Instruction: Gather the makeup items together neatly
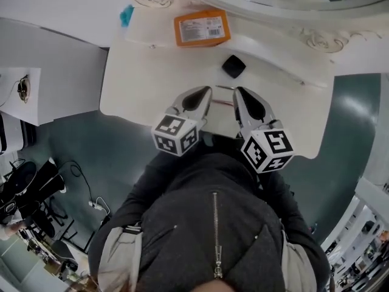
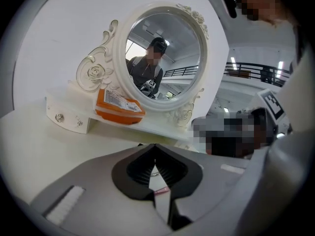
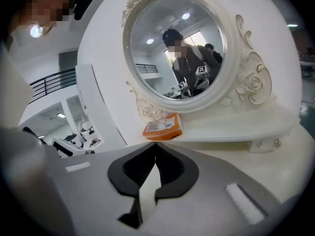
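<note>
Mirror (image 1: 285,6) cropped; stick (image 1: 222,103) ends hidden by left tongs (image 1: 209,91), right tongs (image 1: 237,91)

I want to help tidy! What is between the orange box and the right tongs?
A little black case on the table; the head view shows it.

We wear a dark grey jacket (image 1: 200,199) with a metal zip (image 1: 215,236) down the front and pale beige panels (image 1: 118,254) at the sides. Our left gripper (image 1: 209,90) and right gripper (image 1: 236,90) have light grey shells, black ribbed pads (image 2: 135,168) and a white strip (image 2: 61,211). Each carries a cube (image 1: 176,134) of black-and-white square markers.
</note>
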Tool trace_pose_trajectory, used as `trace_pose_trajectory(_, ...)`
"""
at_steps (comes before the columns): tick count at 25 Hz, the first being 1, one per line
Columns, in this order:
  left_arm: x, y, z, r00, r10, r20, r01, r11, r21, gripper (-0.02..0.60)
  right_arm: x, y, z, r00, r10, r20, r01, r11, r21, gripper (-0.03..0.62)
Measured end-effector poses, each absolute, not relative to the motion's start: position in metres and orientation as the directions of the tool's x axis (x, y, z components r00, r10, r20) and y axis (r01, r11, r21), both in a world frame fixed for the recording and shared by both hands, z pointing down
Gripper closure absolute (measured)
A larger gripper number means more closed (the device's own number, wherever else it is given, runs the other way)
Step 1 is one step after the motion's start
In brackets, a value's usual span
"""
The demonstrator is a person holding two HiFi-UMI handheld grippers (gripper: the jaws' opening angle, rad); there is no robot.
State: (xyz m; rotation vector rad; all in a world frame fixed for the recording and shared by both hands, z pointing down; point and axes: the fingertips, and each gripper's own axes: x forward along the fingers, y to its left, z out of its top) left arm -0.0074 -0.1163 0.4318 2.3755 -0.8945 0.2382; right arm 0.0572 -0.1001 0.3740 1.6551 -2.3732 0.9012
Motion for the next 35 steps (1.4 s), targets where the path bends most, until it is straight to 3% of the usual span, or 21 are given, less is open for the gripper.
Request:
trace_pose_trajectory(7, -0.015, -0.121, 0.433, 0.733, -0.578, 0.358, -0.679, -0.594, 0.430, 0.571, 0.023, -0.103, 0.388, -0.366, -0.845, 0.390, -0.886, 0.189, -0.423, 0.591)
trace_pose_trajectory(35, -0.020, -0.108, 0.429, 0.746, -0.564, 0.356, -0.666, -0.605, 0.437, 0.571, 0.033, -0.102, 0.406, -0.324, -0.841, 0.433, -0.924, 0.183, -0.336, 0.592)
